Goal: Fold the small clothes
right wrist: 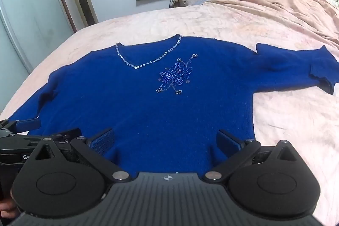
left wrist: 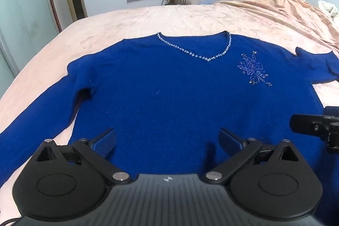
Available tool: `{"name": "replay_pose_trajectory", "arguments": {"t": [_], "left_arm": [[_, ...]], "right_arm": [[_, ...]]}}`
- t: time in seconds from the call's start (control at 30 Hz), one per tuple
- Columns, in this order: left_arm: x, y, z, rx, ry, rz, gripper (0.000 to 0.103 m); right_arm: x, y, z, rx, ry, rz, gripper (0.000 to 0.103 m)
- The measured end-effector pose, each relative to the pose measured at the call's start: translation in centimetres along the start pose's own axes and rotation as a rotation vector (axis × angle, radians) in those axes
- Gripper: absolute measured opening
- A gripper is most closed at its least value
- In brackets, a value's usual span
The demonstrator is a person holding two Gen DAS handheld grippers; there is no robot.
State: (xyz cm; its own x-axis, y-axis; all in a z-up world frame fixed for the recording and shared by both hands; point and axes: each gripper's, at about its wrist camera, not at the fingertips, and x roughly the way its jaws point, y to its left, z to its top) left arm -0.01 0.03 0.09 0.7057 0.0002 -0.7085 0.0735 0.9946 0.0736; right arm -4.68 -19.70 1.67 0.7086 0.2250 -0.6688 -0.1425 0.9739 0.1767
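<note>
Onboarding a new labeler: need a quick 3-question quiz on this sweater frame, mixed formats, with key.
1. True or false: both the left gripper and the right gripper are open above the hem end of the blue sweater.
2. Multiple choice: the beaded flower motif sits A) on a sleeve, B) on the chest beside the V-neck trim, C) at the hem.
3. Fill in: the sweater lies flat on a ____ bedspread.

Key: 1 true; 2 B; 3 pink.
</note>
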Motion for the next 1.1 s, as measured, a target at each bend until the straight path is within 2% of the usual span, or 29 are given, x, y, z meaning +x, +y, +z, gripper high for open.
{"name": "replay_pose_trajectory", "arguments": {"t": [0.1,0.13,0.2,0.27,0.37,1.1], "left_arm": [[0.1,0.1,0.3,-0.010,-0.011,-0.008,0.103],[-0.2,0.0,0.5,-0.007,-0.020,-0.019,0.103],[-0.6,0.4,0.3,-0.028,-0.032,-0.043,0.103],[-1.0,0.9,-0.2,-0.040,-0.046,-0.064,0.103],[-0.7,0.4,0.0,-0.042,-0.045,-0.056,0.103],[0.1,0.3,-0.1,-0.038,-0.005,-0.045,0.103]], "right_arm": [[-0.1,-0.5,-0.2,-0.017,-0.024,0.004,0.103],[-0.1,-0.6,-0.1,0.013,-0.021,0.025,0.103],[0.3,0.3,-0.1,-0.023,-0.002,-0.015,0.103],[0.2,0.3,-0.2,-0.017,0.000,-0.006,0.103],[0.7,-0.3,0.0,0.003,0.023,0.010,0.103],[-0.1,-0.7,-0.1,0.024,-0.002,-0.008,0.103]]}}
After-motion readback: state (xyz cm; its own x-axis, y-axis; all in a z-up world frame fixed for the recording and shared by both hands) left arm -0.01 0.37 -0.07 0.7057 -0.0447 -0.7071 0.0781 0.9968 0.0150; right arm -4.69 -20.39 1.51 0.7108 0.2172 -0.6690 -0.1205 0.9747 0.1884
